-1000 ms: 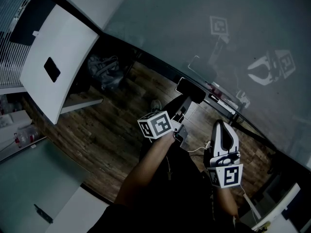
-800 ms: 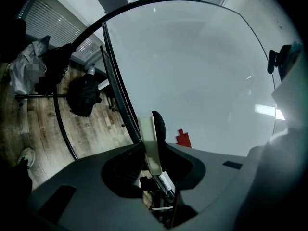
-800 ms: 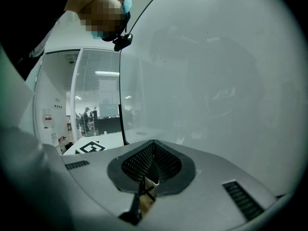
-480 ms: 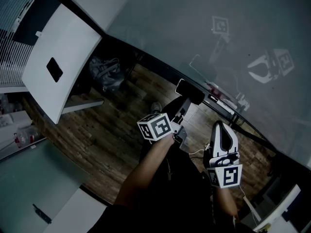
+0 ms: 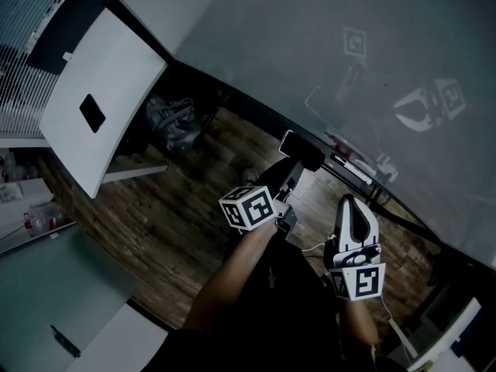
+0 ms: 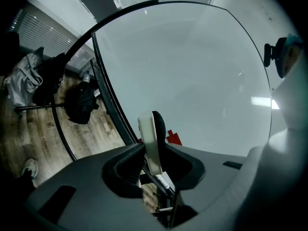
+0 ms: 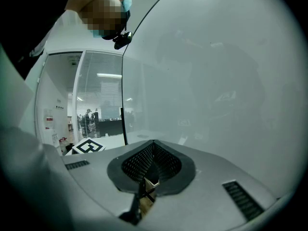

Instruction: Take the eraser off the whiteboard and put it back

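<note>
Barely anything has shifted over the last second. The left gripper (image 5: 297, 160) has rolled a little, so its marker cube (image 5: 249, 206) sits slightly lower in the head view, and its hold is unchanged. Its jaws stand part-way apart, clamped on the eraser (image 6: 153, 146), which is held on edge (white back on the left, dark felt on the right). In the head view the eraser is a dark block just in front of the whiteboard (image 5: 349, 45), low down near the board's bottom edge and the pen tray (image 5: 353, 167). Whether it touches the board's surface I cannot tell. The right gripper (image 5: 350, 200) hangs near the left one, above the wooden floor (image 5: 170, 200). Its own view shows the jaws pressed together with nothing between them.
</note>
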Tool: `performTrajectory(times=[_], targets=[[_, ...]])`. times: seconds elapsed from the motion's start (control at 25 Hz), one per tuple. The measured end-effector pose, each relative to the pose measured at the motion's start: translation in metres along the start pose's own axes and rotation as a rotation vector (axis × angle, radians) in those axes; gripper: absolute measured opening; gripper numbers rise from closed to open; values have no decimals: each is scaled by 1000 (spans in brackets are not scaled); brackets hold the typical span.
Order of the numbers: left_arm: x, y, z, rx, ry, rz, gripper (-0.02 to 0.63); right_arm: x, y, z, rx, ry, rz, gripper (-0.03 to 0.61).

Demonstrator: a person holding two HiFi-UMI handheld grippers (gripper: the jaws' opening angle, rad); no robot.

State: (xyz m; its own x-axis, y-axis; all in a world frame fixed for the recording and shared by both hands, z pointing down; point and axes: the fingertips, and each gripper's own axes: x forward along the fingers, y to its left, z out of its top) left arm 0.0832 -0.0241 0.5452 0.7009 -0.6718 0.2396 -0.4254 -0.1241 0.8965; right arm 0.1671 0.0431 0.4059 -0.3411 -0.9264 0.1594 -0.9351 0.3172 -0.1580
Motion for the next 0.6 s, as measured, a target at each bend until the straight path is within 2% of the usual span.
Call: performTrajectory(times=[0.6], targets=[[-20, -27, 6, 121, -31, 9, 118, -17, 5, 15, -10, -48, 10, 15]])
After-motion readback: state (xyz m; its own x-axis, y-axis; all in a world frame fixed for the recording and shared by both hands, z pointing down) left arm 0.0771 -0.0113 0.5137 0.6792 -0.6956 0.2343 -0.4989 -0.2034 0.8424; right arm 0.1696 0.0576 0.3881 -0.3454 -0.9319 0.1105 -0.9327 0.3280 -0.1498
